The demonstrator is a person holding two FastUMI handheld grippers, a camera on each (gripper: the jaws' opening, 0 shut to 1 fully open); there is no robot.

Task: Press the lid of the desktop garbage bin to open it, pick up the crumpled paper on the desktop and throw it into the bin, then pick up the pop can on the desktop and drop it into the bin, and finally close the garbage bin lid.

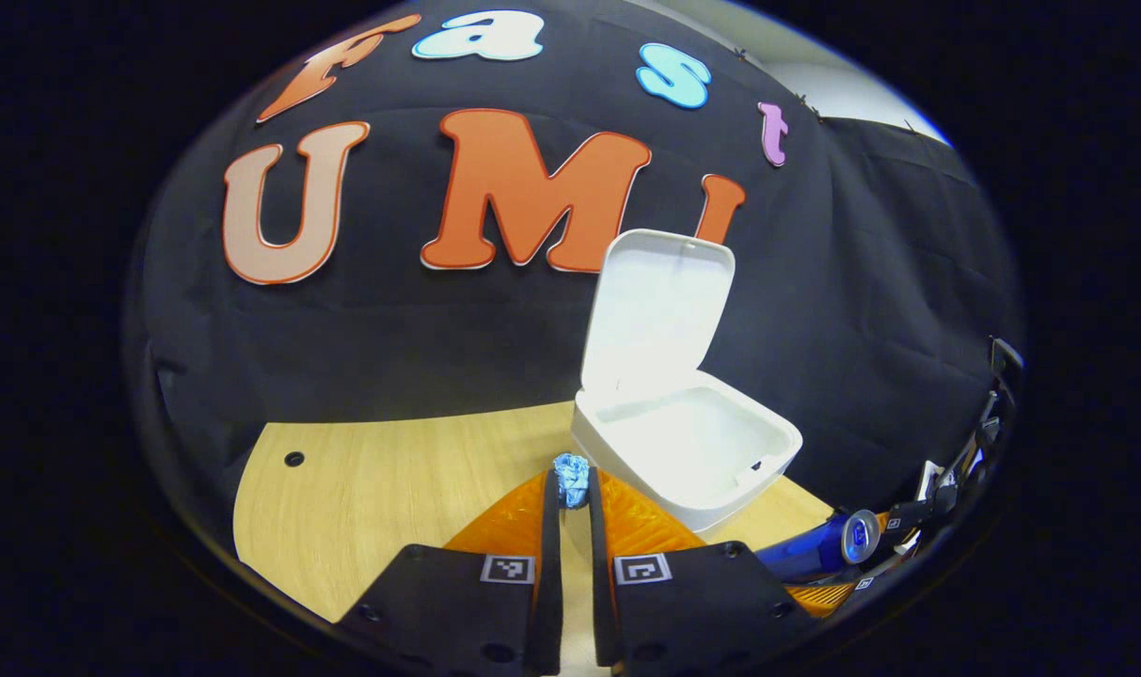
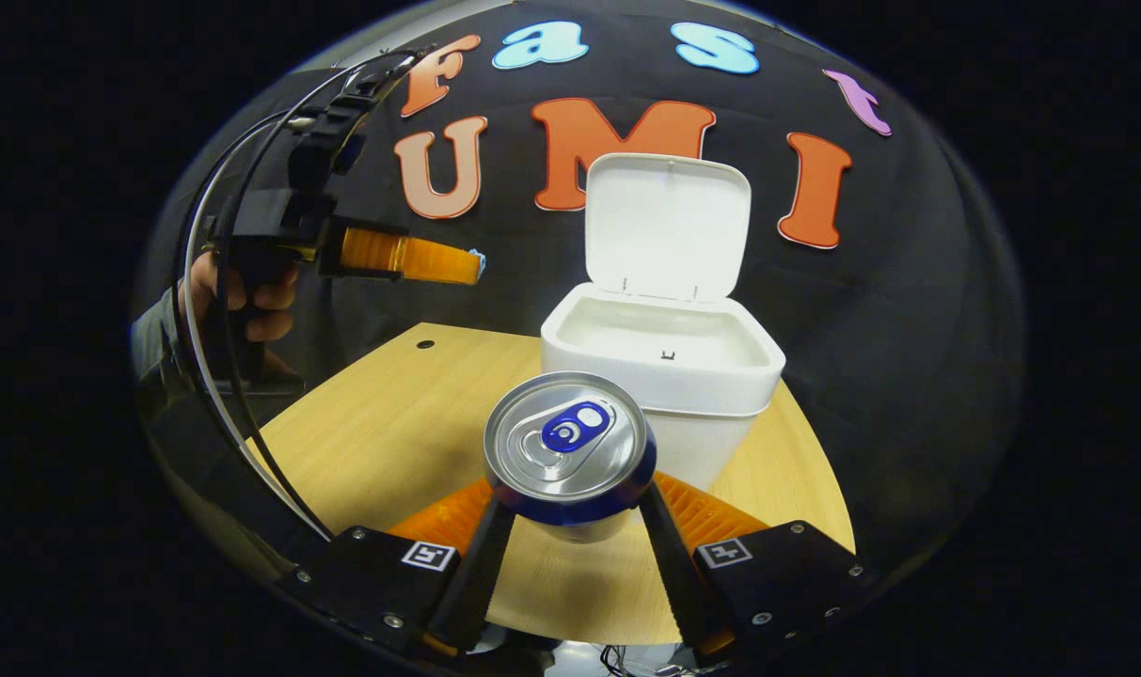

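both grippers are pinching: left gripper [image 1: 571,491] the crumpled paper [image 1: 571,478], right gripper [image 2: 570,512] the pop can [image 2: 570,451]; we are centring paper over the open bin [image 1: 692,451], mid-frame.

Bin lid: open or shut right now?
Open: the lid stands upright behind the bin, whose white inside shows.
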